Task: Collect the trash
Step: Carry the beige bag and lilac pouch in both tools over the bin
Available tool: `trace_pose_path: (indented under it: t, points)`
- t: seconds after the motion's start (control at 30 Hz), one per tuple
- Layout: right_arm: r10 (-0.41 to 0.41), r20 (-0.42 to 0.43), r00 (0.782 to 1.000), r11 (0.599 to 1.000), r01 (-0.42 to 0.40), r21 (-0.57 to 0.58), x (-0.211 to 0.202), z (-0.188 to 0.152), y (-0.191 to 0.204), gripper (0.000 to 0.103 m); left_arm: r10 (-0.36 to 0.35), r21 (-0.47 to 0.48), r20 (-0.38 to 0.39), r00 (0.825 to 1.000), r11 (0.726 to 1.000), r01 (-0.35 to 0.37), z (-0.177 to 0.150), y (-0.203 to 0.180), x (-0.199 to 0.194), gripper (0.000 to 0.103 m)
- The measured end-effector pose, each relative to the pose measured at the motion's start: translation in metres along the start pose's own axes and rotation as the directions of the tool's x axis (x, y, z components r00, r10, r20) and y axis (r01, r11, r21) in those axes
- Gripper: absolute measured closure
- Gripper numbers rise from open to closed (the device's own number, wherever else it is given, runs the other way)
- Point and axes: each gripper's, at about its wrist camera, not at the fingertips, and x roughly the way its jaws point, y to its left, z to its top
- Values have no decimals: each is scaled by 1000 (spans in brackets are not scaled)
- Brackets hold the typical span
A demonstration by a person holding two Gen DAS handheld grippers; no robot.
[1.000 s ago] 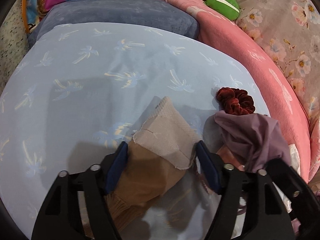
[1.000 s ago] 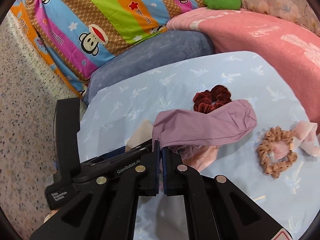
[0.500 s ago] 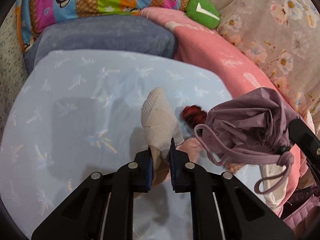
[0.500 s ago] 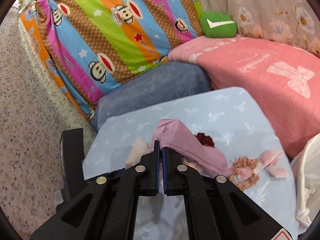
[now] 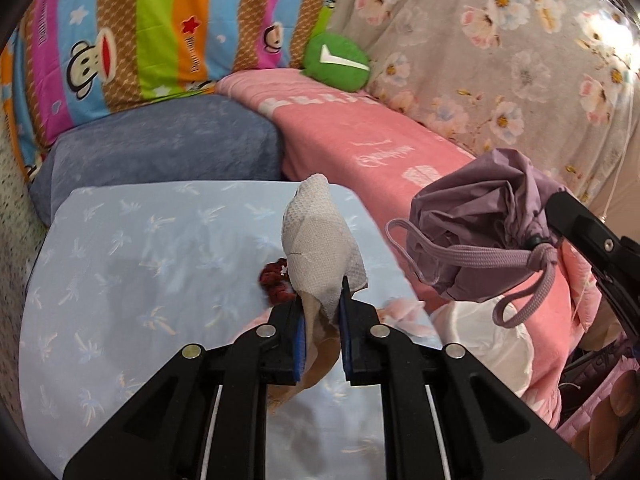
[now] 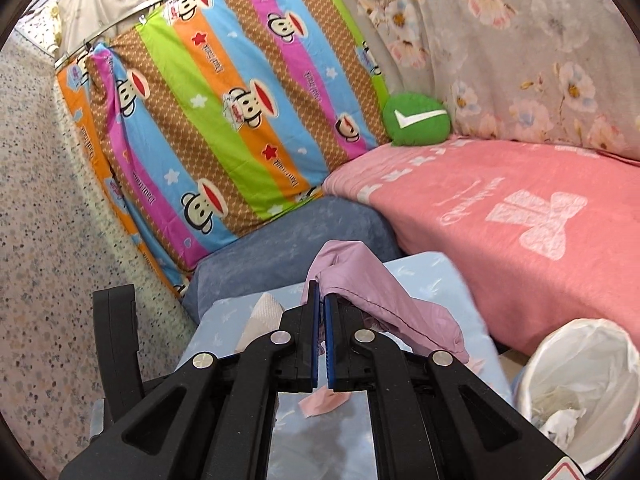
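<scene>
The left gripper (image 5: 323,300) pinches a beige sock (image 5: 320,240) at frame centre, above the blue surface (image 5: 120,280). Only this view shows the red scrunchie (image 5: 274,280) beneath it. The right gripper (image 6: 320,308), pressed together on the purple pouch (image 6: 380,300), alone shows the white-lined bin (image 6: 580,380) at lower right.

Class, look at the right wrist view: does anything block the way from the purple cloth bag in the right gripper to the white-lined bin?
Nothing visible does. The right gripper is shut on the purple cloth bag, held above the blue sheet. The bin stands open-topped at lower right beside the sheet, with open space between.
</scene>
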Motion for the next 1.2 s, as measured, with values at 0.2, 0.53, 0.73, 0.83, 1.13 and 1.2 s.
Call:
trace_pose_path:
  t: [0.2, 0.53, 0.73, 0.83, 1.13, 1.2]
  points:
    - [-52, 38, 998, 998, 51, 25, -35, 6, -35, 100, -54, 70, -4, 999, 996, 55, 1, -44, 1, 90]
    - [-144, 54, 988, 986, 138, 94, -81, 5, -100, 100, -142, 181, -31, 989, 973, 145, -7, -114, 11, 90]
    - [-190, 36, 981, 973, 183, 140, -97, 1, -137, 100, -192, 224, -70, 979, 953, 203, -11, -152, 24, 89]
    - [-197, 27, 980, 968, 190, 164, -102, -1, -152, 100, -212, 240, -90, 973, 944, 228, -13, -168, 31, 89]
    - [-220, 6, 975, 950, 213, 228, -111, -2, -192, 94, -239, 283, -137, 961, 921, 269, -21, -210, 51, 88]
    - [-225, 7, 974, 945, 217, 245, -112, -3, -199, 94, -244, 286, -146, 959, 917, 277, -23, -217, 56, 88]
